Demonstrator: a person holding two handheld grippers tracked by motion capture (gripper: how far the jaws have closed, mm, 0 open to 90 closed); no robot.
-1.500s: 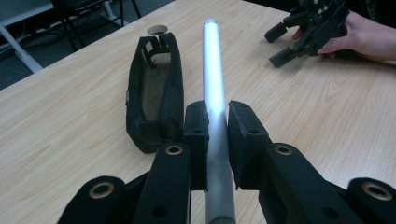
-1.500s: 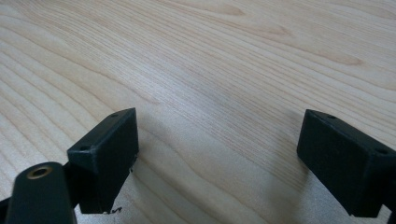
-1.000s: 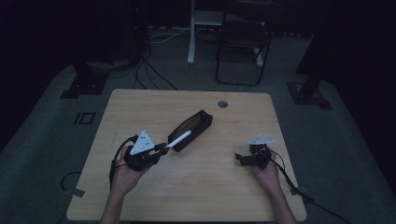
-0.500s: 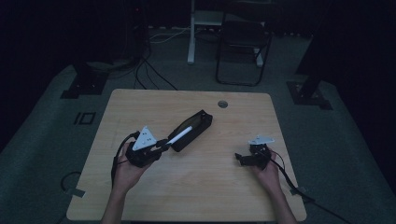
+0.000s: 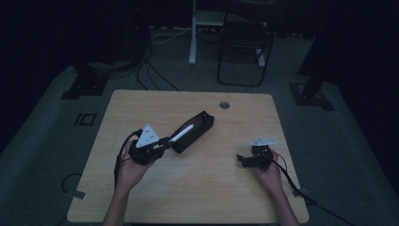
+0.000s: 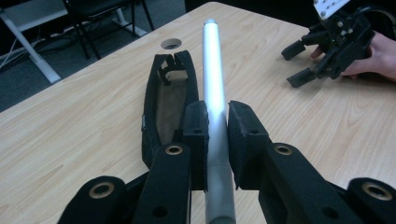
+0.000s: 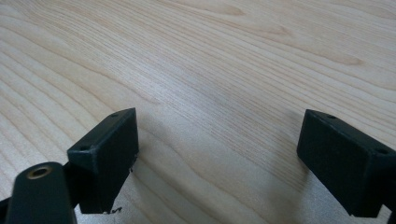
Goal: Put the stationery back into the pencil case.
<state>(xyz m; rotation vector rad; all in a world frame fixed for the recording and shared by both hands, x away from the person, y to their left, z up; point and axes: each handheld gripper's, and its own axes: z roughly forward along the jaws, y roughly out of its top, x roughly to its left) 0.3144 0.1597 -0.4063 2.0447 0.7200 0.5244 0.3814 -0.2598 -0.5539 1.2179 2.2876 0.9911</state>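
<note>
Holding silver pen [image 6: 213, 100] clamped in my left tool [image 6: 215, 122], shifted slightly beside open case [image 6: 164, 100]; insertion pending; right tool [image 7: 217, 154] open, idle.

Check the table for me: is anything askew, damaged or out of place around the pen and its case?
Nothing stands out. The left gripper is shut on the silver pen, held over the open black case, which lies flat and looks intact. The right gripper rests open on the table, apart from both.
</note>
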